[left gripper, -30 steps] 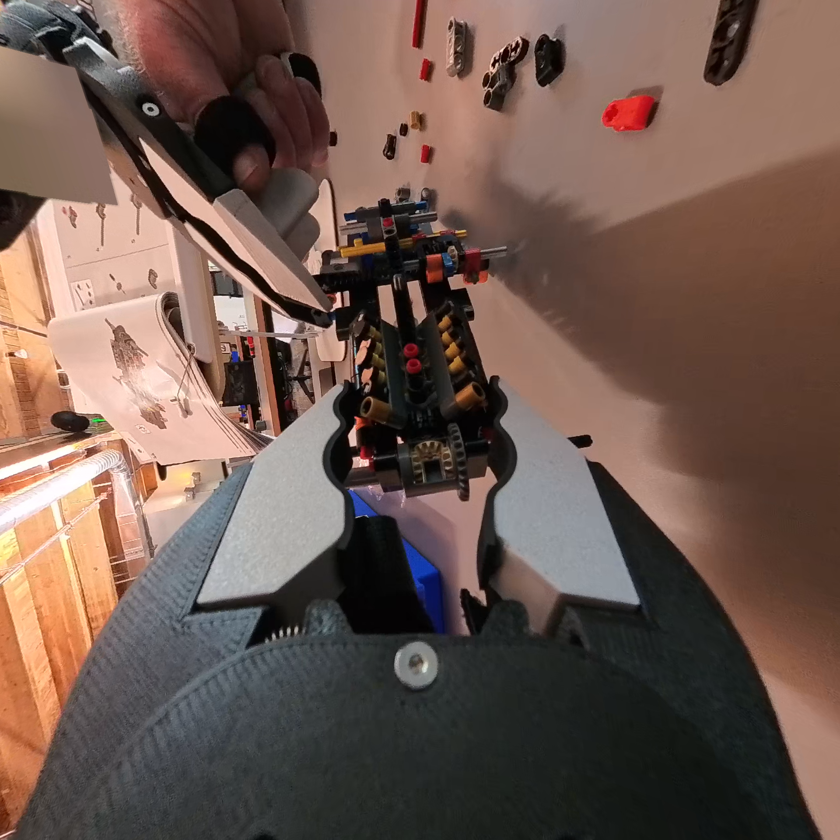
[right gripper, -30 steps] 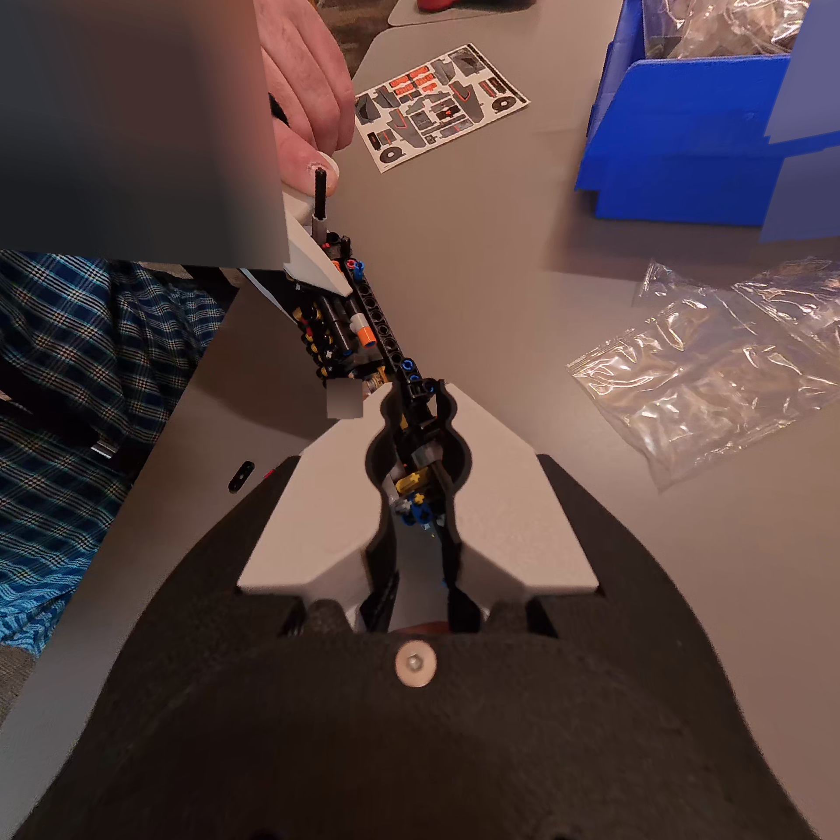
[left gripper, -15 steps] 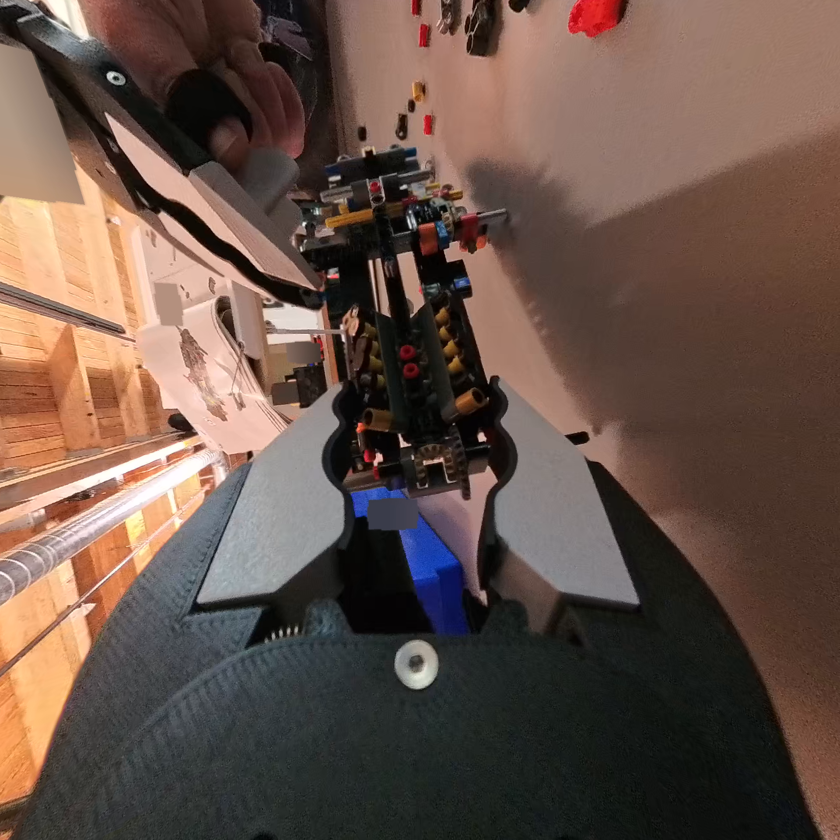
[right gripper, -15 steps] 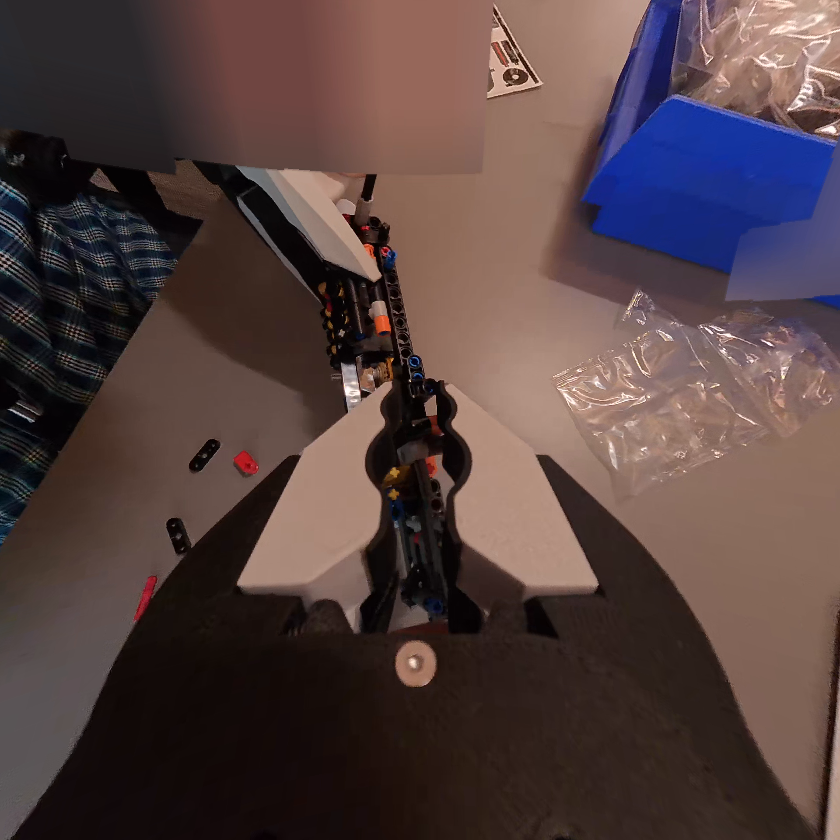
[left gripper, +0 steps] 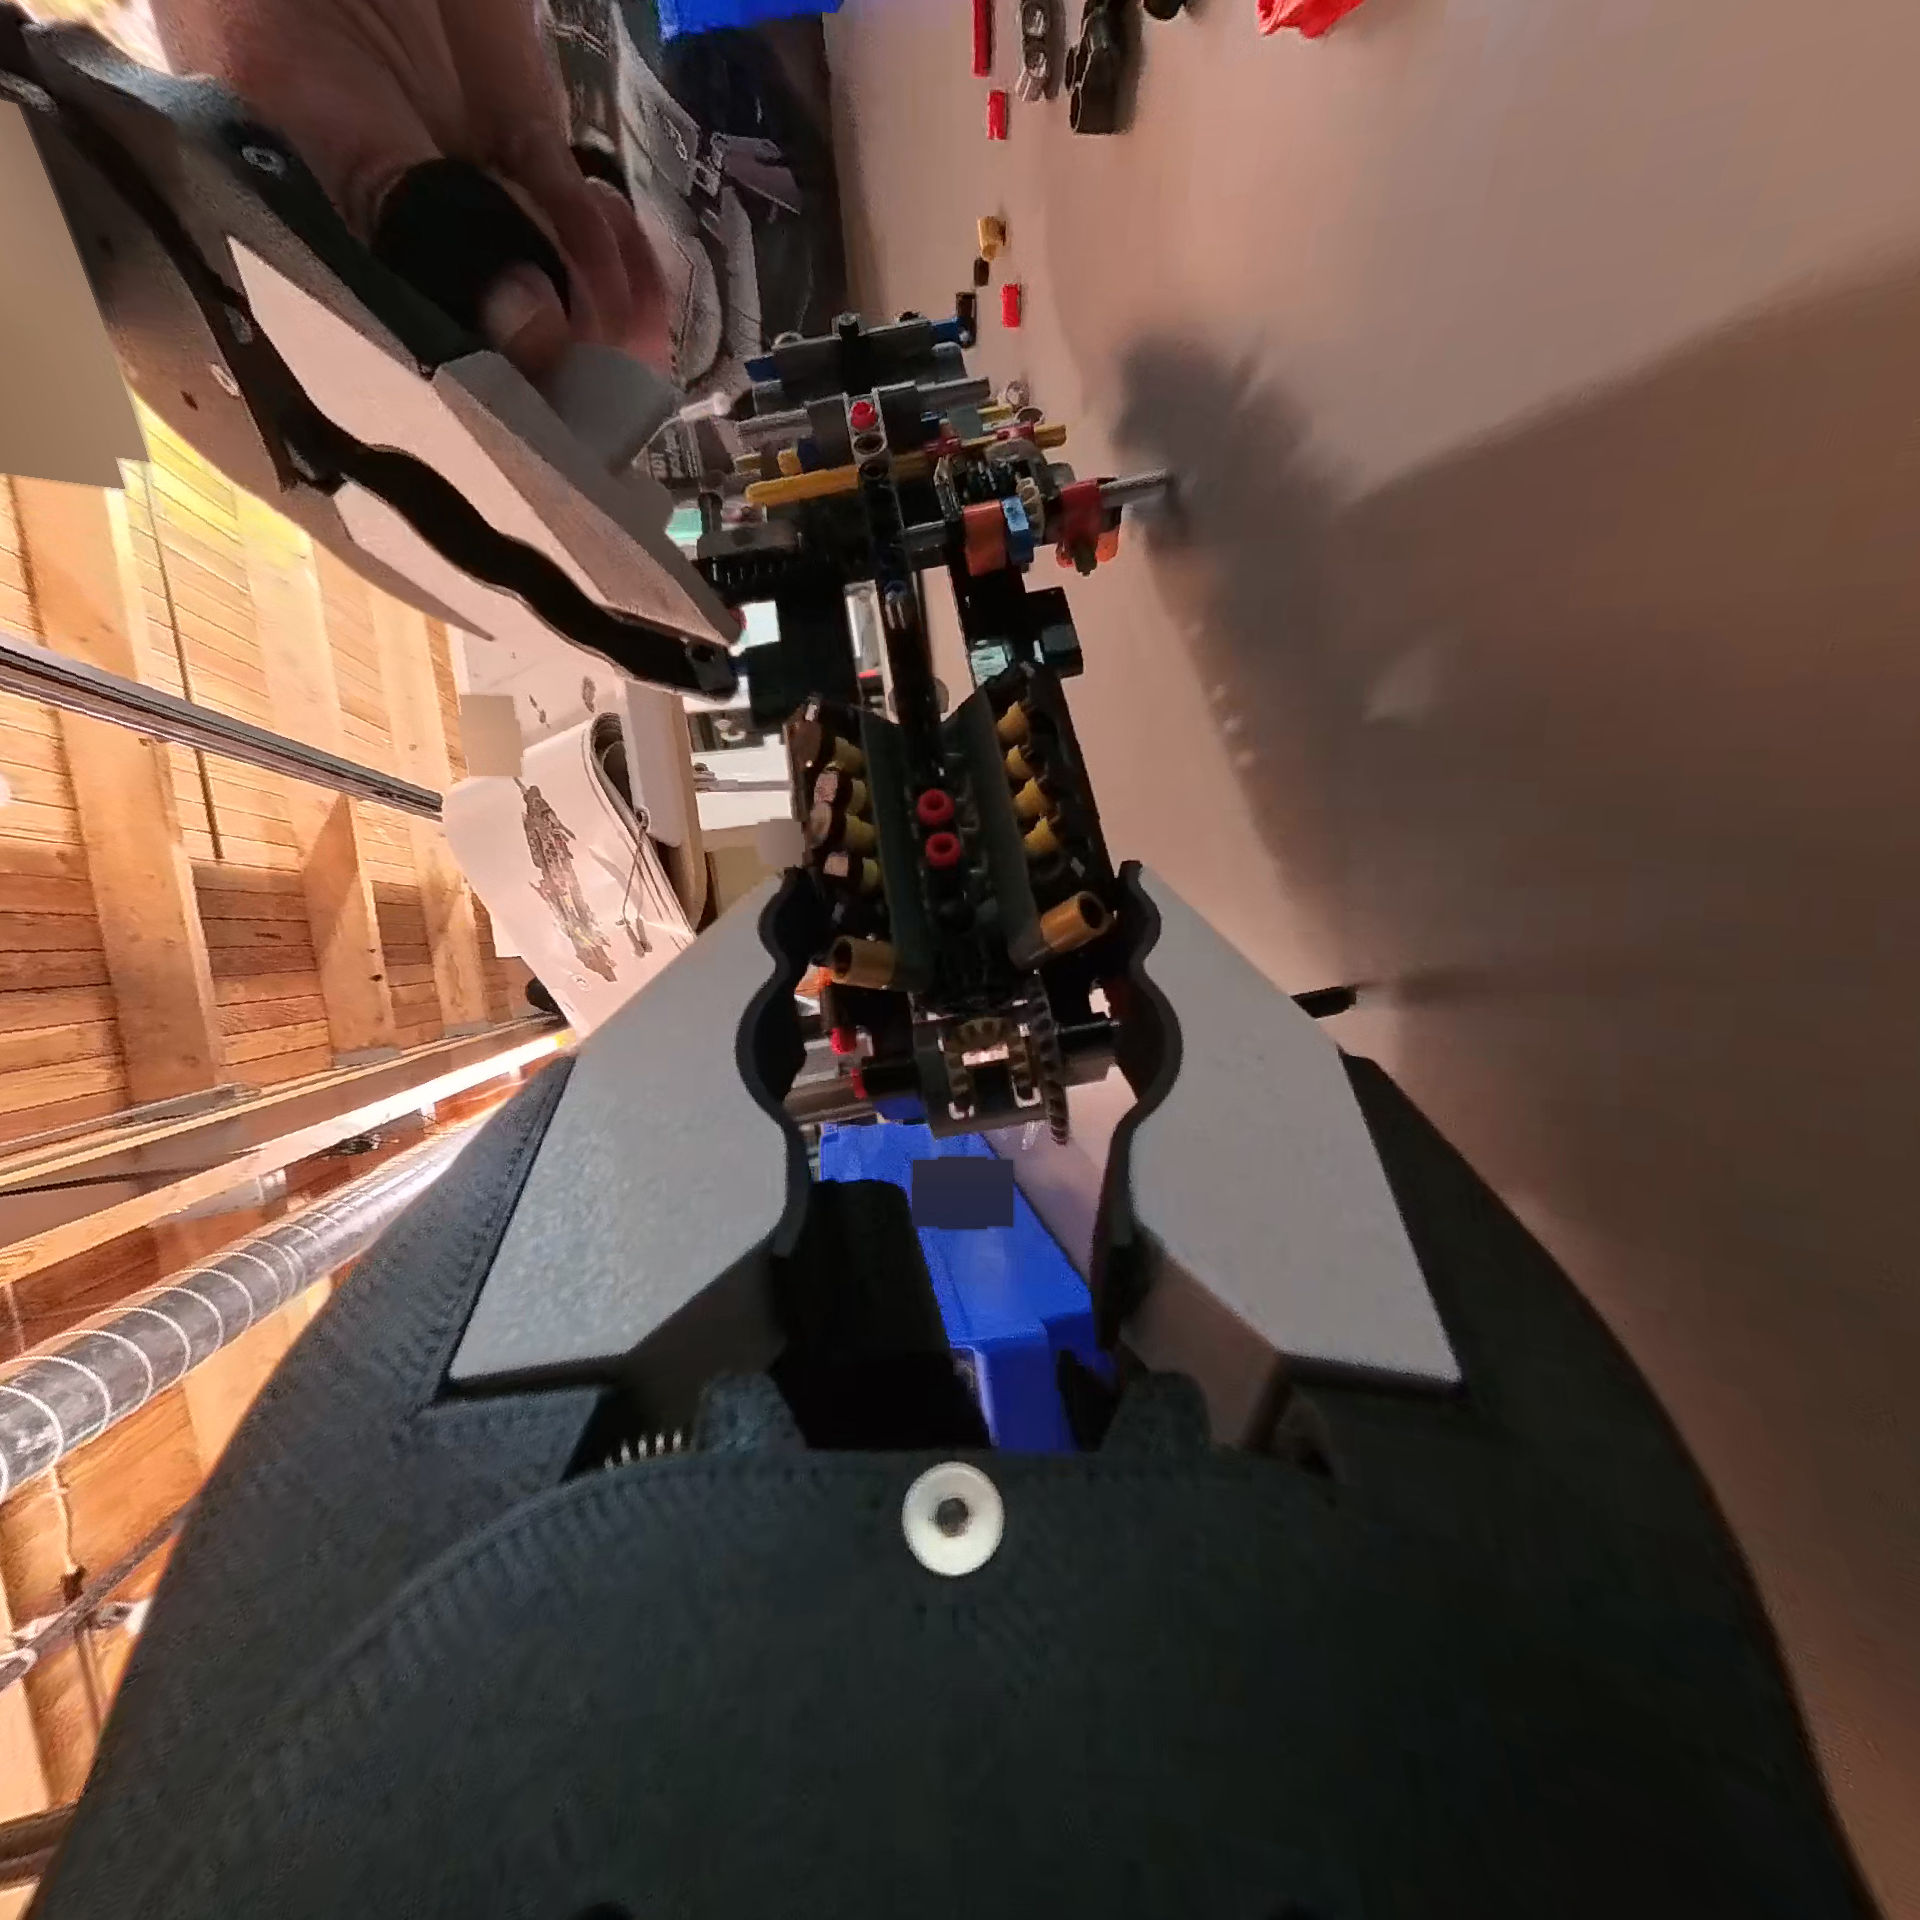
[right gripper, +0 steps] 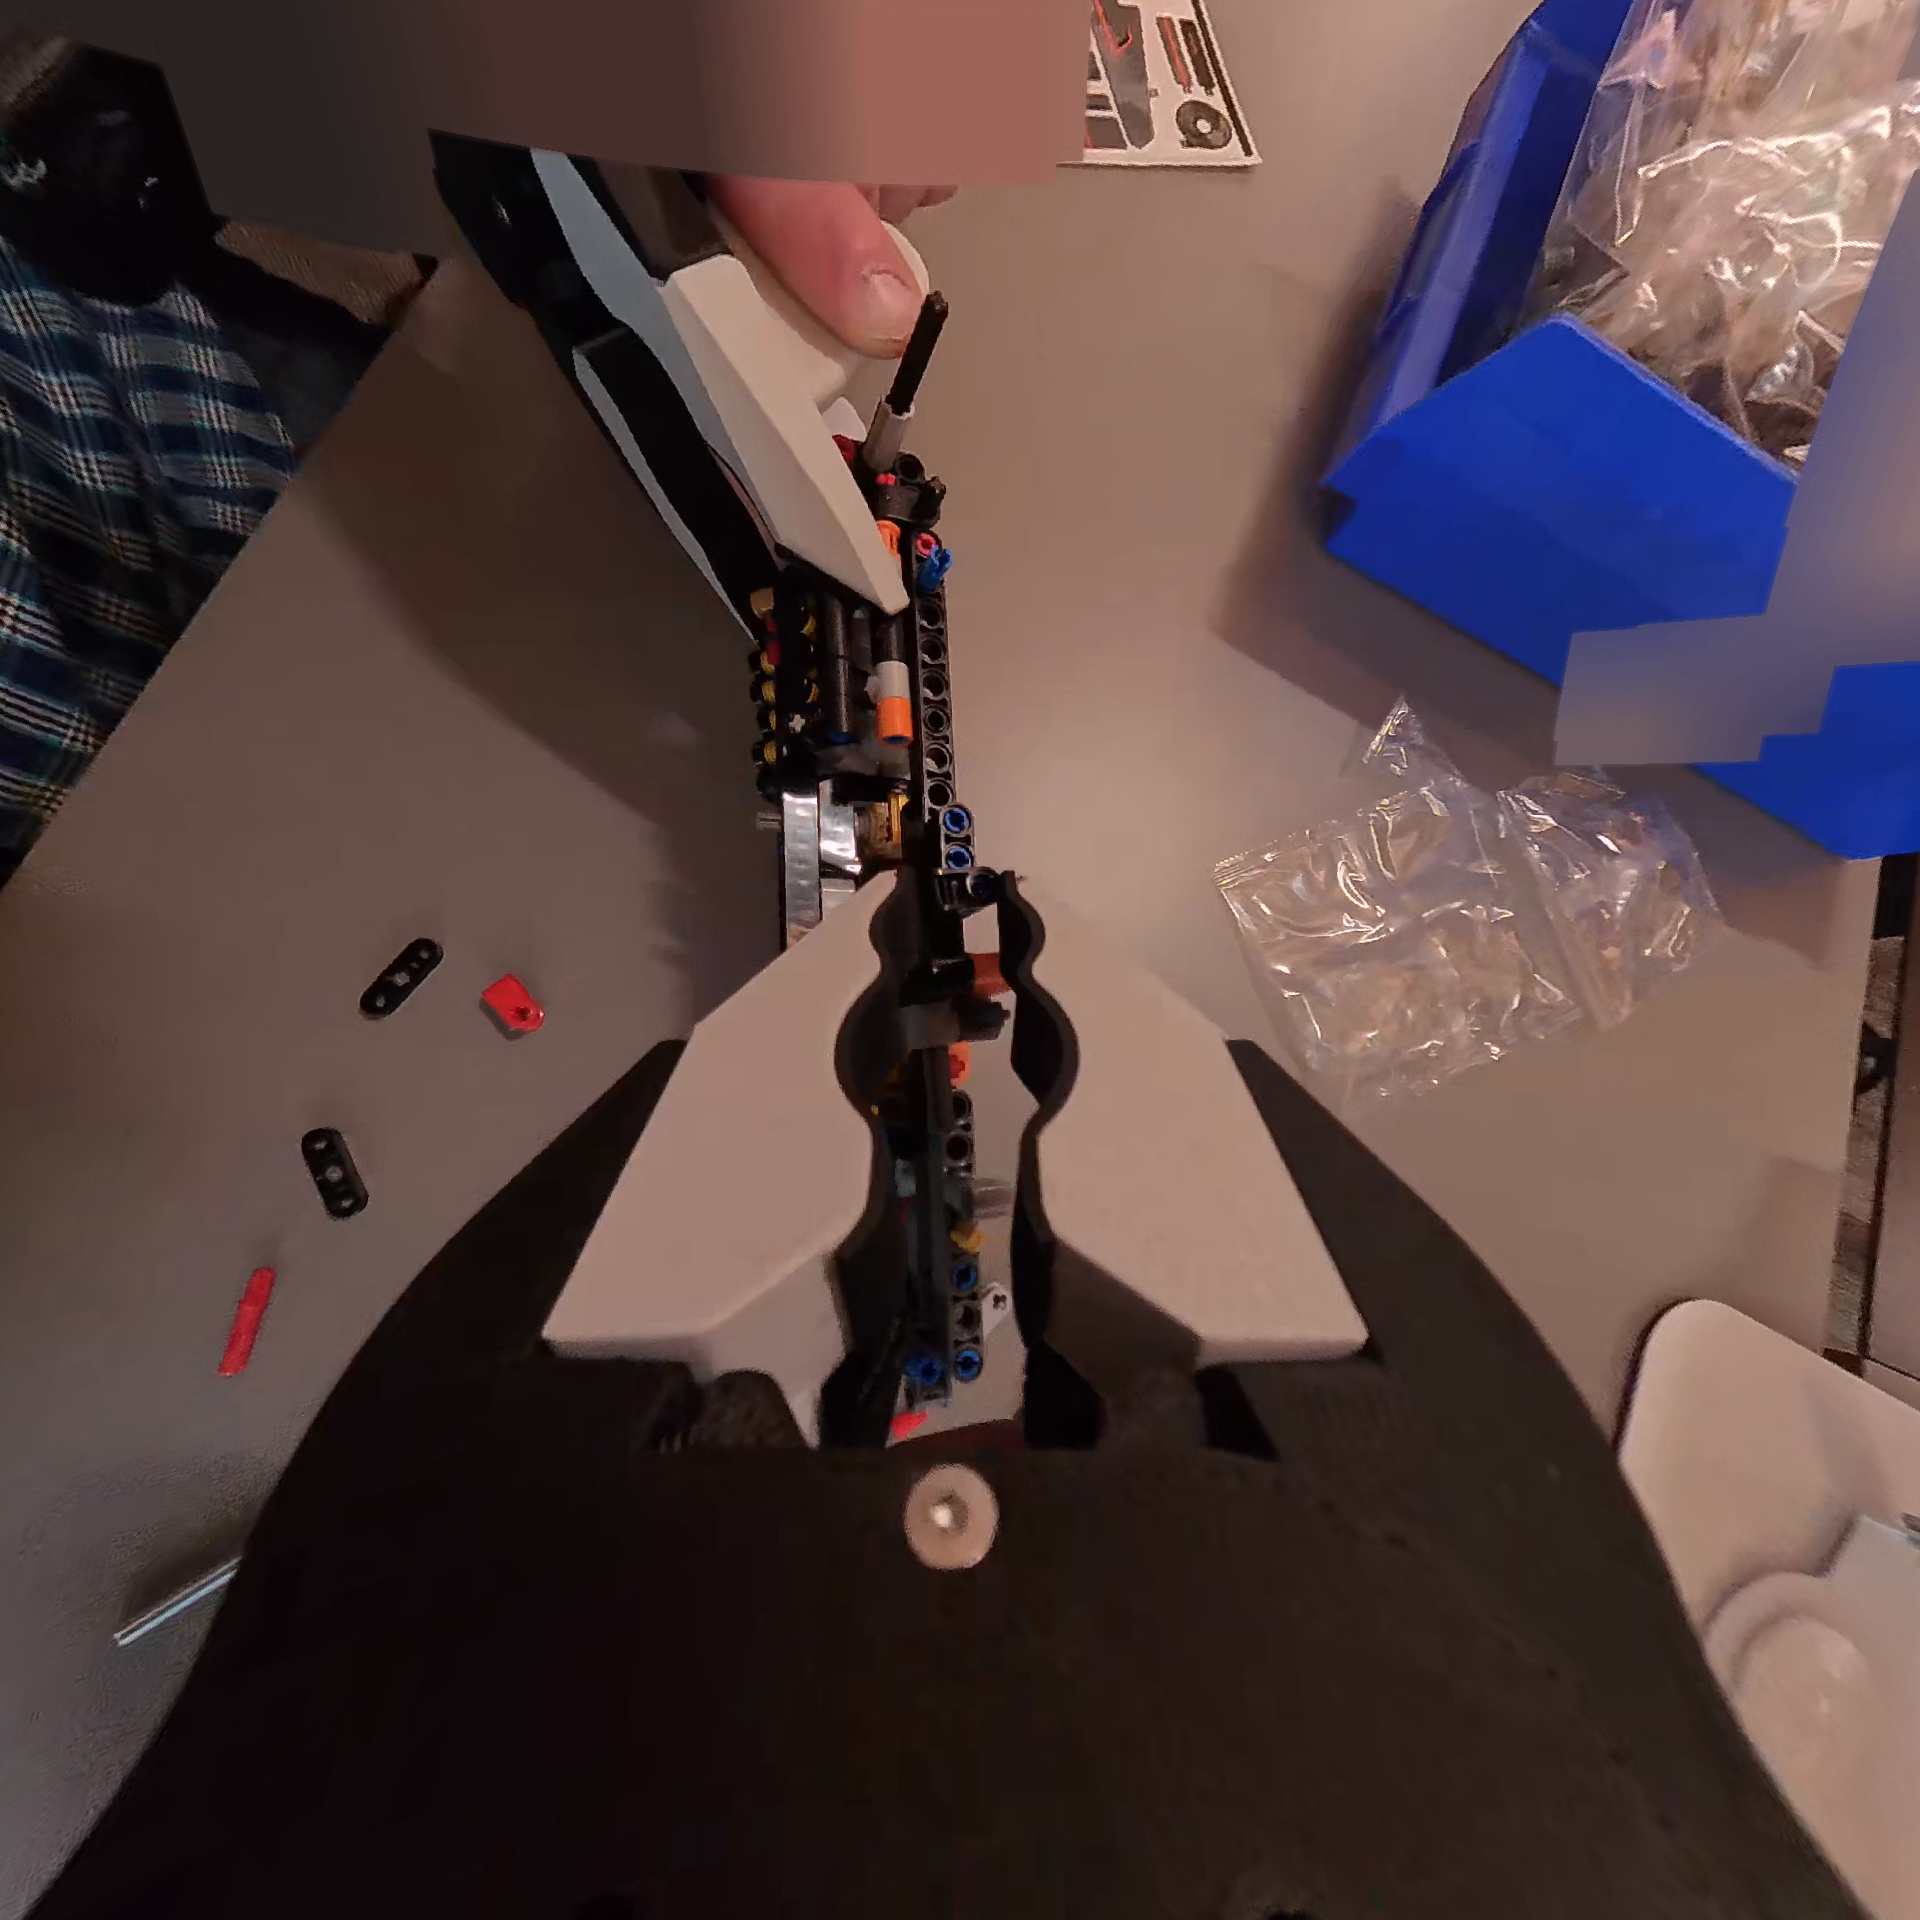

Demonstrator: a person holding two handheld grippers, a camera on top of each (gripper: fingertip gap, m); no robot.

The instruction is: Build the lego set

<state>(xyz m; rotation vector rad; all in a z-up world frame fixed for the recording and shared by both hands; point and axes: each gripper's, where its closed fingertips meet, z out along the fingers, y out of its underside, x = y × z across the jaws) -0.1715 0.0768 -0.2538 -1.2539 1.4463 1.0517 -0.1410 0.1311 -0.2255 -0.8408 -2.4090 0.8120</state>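
A partly built black Lego Technic chassis [left gripper: 935, 810], with yellow engine cylinders and a gear at its near end, is held above the grey table [left gripper: 1558, 727]. My left gripper [left gripper: 961, 904] is shut on the gear end. My right gripper [left gripper: 707, 649] comes in from the upper left and is shut on the far end. In the right wrist view the chassis [right gripper: 930, 686] runs straight away from my right gripper [right gripper: 948, 894], which is shut on it. The left gripper [right gripper: 831, 597] clamps its far end, where a black axle [right gripper: 912, 353] sticks out.
Small loose pieces lie on the table: black links [right gripper: 400, 975] and red parts [right gripper: 512, 1003] on the left. Blue bins [right gripper: 1558, 520] and clear bags [right gripper: 1455, 935] are on the right, a sticker sheet [right gripper: 1164, 94] at the back. An instruction booklet [left gripper: 561, 862] lies beyond the table edge.
Both grippers have kept their hold and turned the chassis together. In the right wrist view it now points straight ahead, and more loose pieces show at the left.
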